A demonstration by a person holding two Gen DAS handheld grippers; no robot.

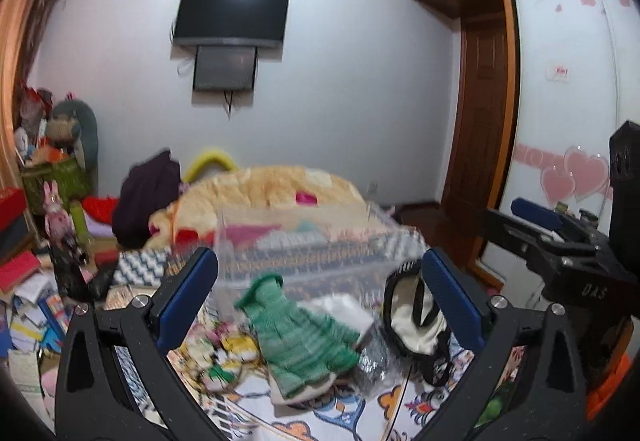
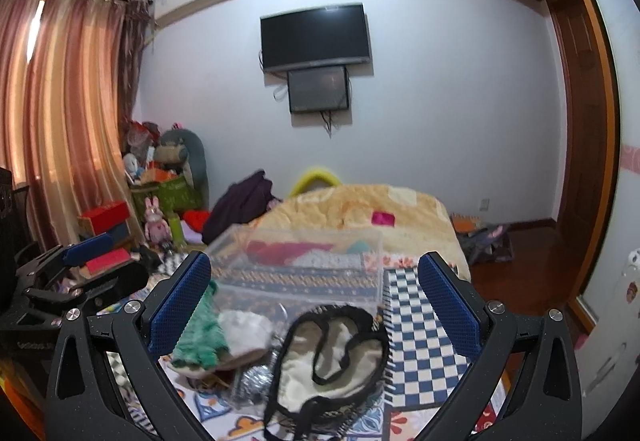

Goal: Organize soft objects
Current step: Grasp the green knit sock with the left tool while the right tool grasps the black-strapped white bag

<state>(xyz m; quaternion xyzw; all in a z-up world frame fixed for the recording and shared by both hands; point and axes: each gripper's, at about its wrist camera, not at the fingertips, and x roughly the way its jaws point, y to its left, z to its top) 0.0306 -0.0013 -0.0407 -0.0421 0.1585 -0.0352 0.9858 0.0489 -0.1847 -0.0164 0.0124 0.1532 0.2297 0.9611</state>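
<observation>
A green knitted garment (image 1: 298, 337) lies on the patterned bedspread (image 1: 320, 413), between my left gripper's (image 1: 320, 281) open fingers. A cream fabric piece with black straps (image 1: 416, 325) lies to its right, with a white cloth (image 1: 340, 307) and a silvery bag (image 1: 374, 361) between. A clear plastic box (image 1: 304, 253) stands behind them. In the right wrist view my right gripper (image 2: 314, 281) is open above the cream piece (image 2: 332, 357); the green garment (image 2: 200, 333) is at its left finger, the box (image 2: 300, 265) beyond. Both grippers are empty.
A yellow quilt (image 2: 372, 205) and a dark purple bag (image 2: 240, 205) lie at the far end of the bed. A blue checked cloth (image 2: 416, 325) lies on the right. Toys and boxes (image 2: 160, 185) pile up by the curtain. A wardrobe (image 1: 568, 101) stands right.
</observation>
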